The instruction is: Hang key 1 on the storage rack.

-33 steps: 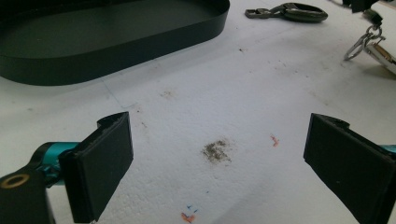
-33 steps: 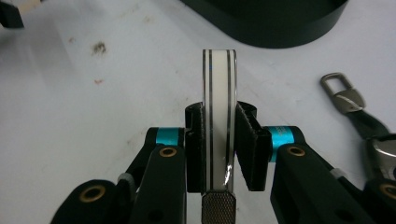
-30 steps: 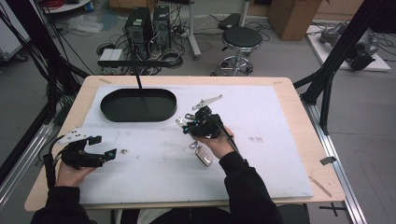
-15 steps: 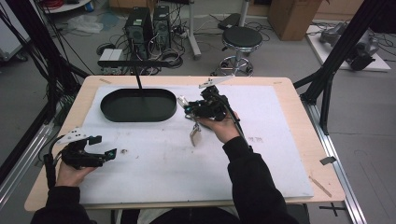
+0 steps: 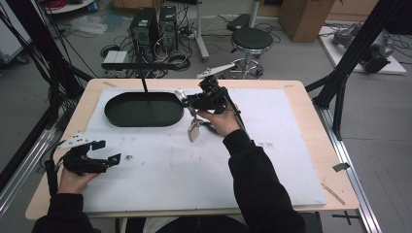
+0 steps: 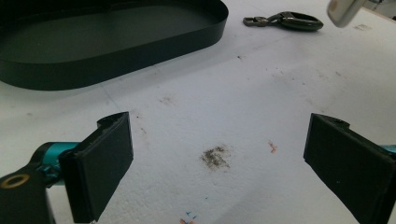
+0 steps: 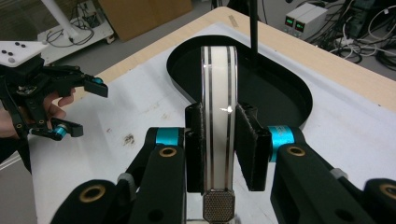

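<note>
Lifting toward the tray (image 5: 144, 109), the right hand-held gripper (image 7: 219, 135) is clamping what is probably a lighter (image 7: 219, 121); the left hand-held gripper (image 6: 219, 158) is gaping empty.

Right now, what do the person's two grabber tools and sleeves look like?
Both are black frames. The left gripper carries a grey three-cornered plate on top and a black cable trailing by the hand. The right gripper has flat black pads, teal-blue collars behind them and brass-coloured rivets. The person wears black sleeves.
</note>
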`<state>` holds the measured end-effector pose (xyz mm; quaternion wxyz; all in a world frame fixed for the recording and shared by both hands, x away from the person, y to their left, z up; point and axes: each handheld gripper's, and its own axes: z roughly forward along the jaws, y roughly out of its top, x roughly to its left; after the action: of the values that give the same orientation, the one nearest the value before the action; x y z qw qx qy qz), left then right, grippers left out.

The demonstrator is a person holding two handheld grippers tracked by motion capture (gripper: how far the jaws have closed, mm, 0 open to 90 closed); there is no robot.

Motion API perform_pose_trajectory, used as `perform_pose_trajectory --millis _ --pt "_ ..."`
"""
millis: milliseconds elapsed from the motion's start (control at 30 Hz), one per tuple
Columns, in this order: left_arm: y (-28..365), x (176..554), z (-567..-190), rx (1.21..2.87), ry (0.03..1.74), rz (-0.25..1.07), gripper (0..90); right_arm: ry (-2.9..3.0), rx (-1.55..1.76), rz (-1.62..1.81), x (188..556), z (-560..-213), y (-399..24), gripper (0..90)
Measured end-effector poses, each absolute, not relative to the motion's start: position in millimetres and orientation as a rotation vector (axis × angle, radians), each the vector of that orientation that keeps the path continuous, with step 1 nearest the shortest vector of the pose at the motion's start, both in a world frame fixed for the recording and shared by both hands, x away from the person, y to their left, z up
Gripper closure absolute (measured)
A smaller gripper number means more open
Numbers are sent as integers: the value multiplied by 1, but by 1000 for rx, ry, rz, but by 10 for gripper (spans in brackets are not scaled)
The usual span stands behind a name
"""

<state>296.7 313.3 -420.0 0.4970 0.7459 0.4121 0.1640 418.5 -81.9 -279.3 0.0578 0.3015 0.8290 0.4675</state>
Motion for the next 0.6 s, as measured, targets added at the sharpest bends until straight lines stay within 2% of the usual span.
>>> perform_pose_trajectory --millis 600 --pt "313 301 -421 1783 991 388 87 2494 960 1402 451 -264 -64 749"
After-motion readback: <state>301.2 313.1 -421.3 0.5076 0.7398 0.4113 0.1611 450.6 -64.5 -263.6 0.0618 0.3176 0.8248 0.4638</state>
